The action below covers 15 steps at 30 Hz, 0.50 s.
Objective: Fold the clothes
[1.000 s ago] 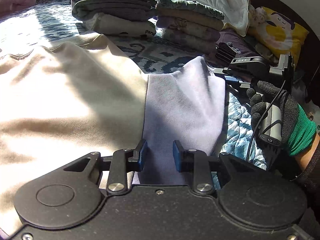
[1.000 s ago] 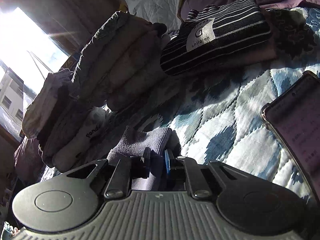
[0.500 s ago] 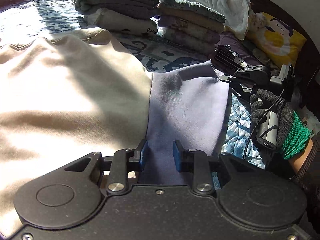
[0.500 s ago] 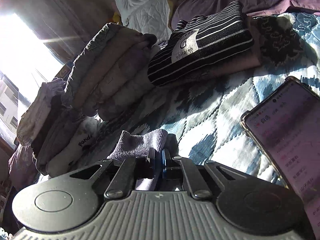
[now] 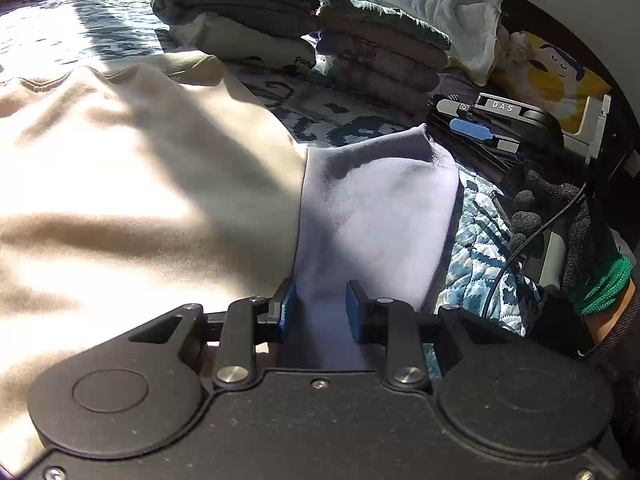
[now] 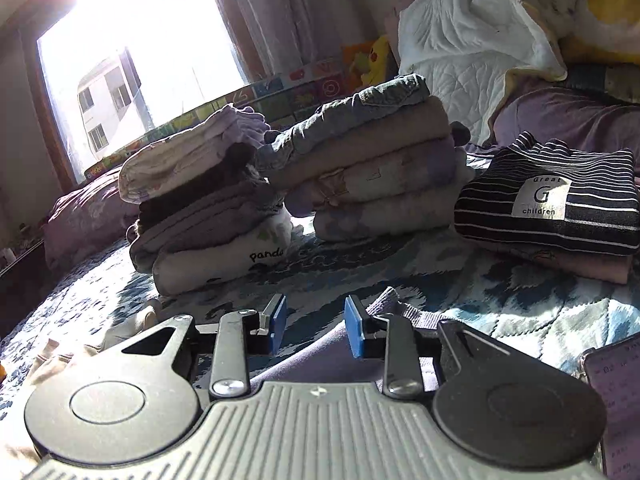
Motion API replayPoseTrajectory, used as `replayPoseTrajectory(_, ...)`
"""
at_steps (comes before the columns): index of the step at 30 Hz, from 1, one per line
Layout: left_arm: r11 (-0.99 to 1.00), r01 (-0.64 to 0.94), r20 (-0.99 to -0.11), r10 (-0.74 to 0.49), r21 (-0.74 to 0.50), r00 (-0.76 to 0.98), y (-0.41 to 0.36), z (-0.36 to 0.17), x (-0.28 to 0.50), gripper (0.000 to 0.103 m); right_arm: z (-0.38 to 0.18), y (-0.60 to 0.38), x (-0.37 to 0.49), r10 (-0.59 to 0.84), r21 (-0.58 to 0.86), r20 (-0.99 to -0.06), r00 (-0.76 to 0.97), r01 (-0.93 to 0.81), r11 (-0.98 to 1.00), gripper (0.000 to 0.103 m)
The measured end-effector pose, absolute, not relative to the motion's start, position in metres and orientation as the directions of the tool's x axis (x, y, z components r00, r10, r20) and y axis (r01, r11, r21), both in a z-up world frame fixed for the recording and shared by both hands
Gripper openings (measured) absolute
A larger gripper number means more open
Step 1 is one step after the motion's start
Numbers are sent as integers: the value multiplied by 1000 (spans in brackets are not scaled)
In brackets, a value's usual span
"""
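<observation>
The left hand-held gripper [image 5: 317, 310] has its blue-padded jaws parted by a moderate gap, and the lavender sleeve [image 5: 372, 216] of the cream sweatshirt [image 5: 140, 200] runs between them; the pads flank the fabric without pinching it. The sweatshirt lies spread on the blue-and-white patterned quilt [image 5: 480, 248] of the bed, its sleeve stretching toward the ribbed cuff [image 5: 436, 152]. Just beyond that cuff, in the left wrist view, the right hand-held gripper [image 5: 480, 132] hovers, carried by a hand in a black glove with a green cuff [image 5: 580, 240].

From the right wrist view, the right hand-held gripper [image 6: 315, 330] stands wide open and grips nothing; lavender cloth lies below and beside its right pad. Farther back on the quilt sit stacks of folded clothes [image 6: 360, 168] and a dark striped folded shirt [image 6: 552, 204]. A phone [image 6: 616, 392] lies at the right edge.
</observation>
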<state>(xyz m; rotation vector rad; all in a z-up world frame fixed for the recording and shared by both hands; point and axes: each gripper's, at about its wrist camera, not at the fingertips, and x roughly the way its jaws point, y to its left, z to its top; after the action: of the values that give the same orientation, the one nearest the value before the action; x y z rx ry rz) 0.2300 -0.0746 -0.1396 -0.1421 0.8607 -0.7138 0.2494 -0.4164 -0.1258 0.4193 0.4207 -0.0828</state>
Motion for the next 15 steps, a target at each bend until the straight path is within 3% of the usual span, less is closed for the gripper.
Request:
replayPoseTrajectory(3,757,520,-642,-632,-394,433,-73,-140,231,26,-148,-431,274,35,447,-507,861,228,865,27)
replayPoseTrajectory(4,756,521,-642,-634,-396,431,-73,-140,232,26,-157,-440,280,40,478,-535,844,264,838,12)
replayPoseTrajectory(5,754,520,-641,-637,-401,429,-72,-140,232,26,-159,-446,282,37,490,-541,840,279,826,11)
replayPoseTrajectory(9,751,517,-639,-642,-411,424,-70,-141,232,26,-144,-456,274,20,495,-508,861,273,825,16)
replayPoseTrajectory(13,750,524,-639,-641,-404,424,-72,-141,231,29,-141,-455,280,178,571,-455,872,133,810,20)
replayPoseTrajectory(15,747,526,-638,-644,-406,423,-72,-142,231,30,-148,-448,296,218,546,-520,826,126,828,20)
